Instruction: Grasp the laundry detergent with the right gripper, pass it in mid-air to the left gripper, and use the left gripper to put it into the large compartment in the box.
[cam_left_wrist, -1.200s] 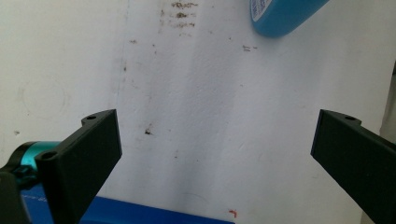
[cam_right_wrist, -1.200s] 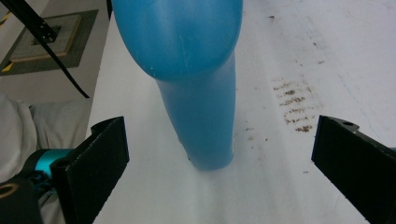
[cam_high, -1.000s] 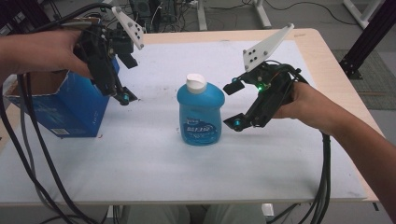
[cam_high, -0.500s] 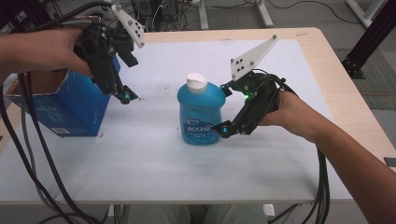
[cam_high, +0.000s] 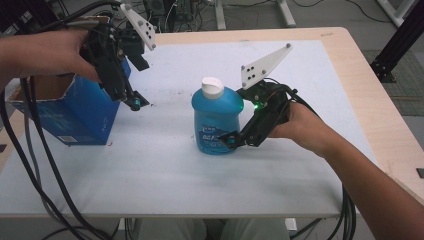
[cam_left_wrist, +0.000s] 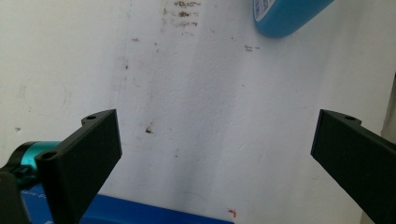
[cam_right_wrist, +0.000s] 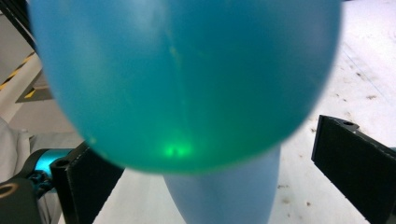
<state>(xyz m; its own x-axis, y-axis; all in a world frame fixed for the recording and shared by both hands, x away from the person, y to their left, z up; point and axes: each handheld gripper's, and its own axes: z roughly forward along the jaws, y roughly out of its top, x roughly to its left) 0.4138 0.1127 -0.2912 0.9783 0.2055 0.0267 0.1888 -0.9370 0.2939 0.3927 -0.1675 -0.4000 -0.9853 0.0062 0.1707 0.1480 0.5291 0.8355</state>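
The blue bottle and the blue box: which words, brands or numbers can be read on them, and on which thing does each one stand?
Blue bottle: white print on its front label, too blurred to read.
Blue box: a small white printed patch near its lower edge, too small to read.
White cap: no text visible.
Left gripper view: a label edge on the bottle, characters not legible.
Nothing can be quoted with certainty.

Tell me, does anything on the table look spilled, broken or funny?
Nothing is spilled: the blue bottle stands upright with its white cap on. The blue box sits at the table's left edge with its top open. The white tabletop has small dark specks.
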